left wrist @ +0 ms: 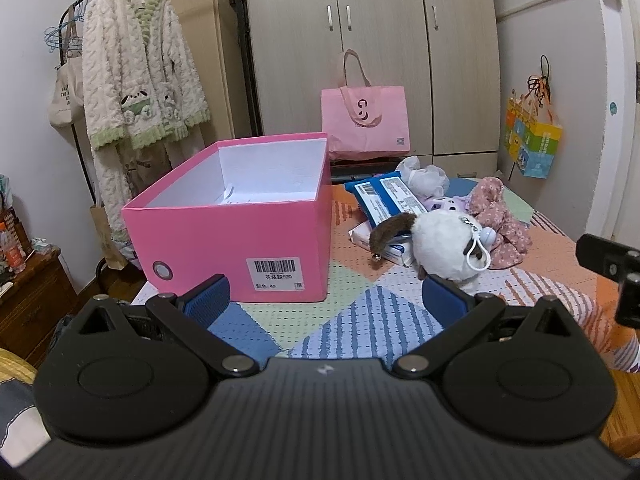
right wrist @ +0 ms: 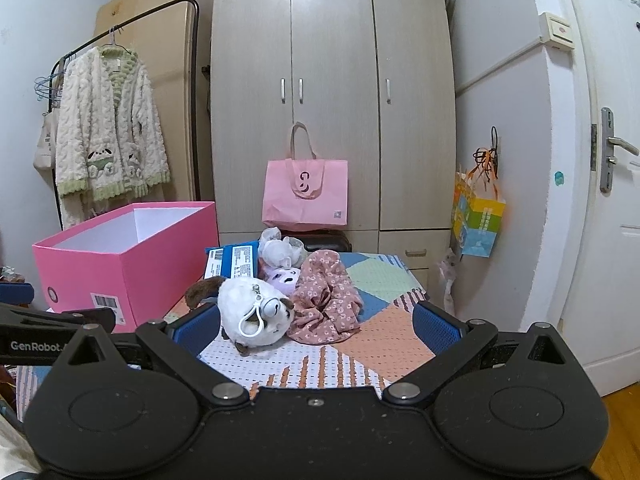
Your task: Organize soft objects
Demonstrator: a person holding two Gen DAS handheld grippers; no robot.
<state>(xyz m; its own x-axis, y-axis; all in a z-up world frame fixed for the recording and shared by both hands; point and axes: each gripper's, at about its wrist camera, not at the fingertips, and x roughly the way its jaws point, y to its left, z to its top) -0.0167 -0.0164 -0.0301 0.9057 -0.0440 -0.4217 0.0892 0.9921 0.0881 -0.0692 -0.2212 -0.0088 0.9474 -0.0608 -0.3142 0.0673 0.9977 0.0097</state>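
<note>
On the patchwork bedspread [right wrist: 380,344] the pink box [left wrist: 240,224] sits open to receive the plush toy [right wrist: 256,316]; I hold both the left gripper [left wrist: 326,292] and right gripper [right wrist: 316,324] spread, empty.

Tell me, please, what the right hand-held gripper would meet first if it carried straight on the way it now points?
Probably the white plush toy, just left of centre between the open fingers of the right hand-held gripper, or the pink floral cloth beside it; depth is uncertain.

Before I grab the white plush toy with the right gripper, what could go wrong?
The white plush toy leans against the floral cloth, so the open right gripper might drag both. Its white clip loop could snag a finger. The pink box sits near the bed's edge; a bump might shift it.
</note>
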